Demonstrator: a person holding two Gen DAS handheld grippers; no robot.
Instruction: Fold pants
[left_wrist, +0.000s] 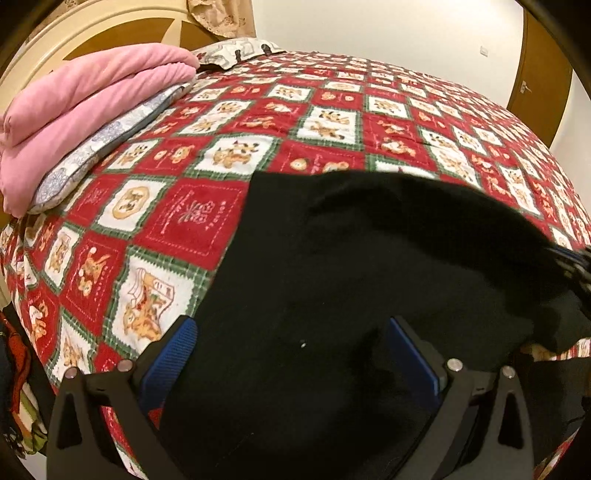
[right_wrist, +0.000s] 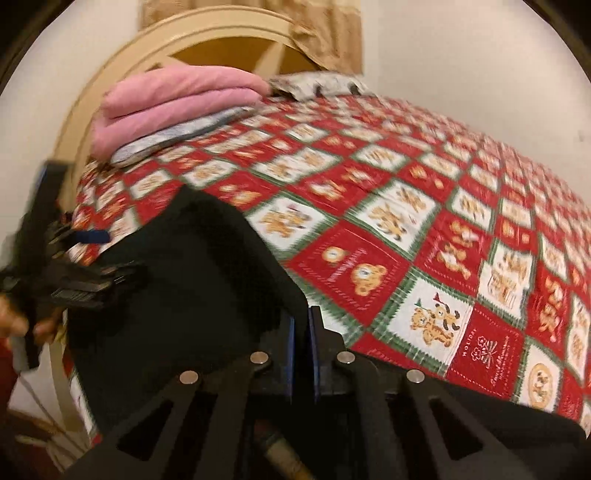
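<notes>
Pinching pants (right_wrist: 192, 295) edge w/ our right gripper (right_wrist: 303, 325), jaws closed; left gripper (left_wrist: 291, 343) gapes wide over pants, quilt (left_wrist: 207, 221) beyond.

pants (left_wrist: 369, 258) on bed (left_wrist: 332, 122), near edge | folded blanket (left_wrist: 85, 107) on pillow (left_wrist: 92, 155), far-left by headboard (left_wrist: 74, 33)

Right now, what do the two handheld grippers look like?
Both match: the left gripper and right gripper have matte black angular frames with triangular cutouts, round silver pivot pins, and flat fingers faced with textured blue pads. No cables, markings or sleeves show.
</notes>
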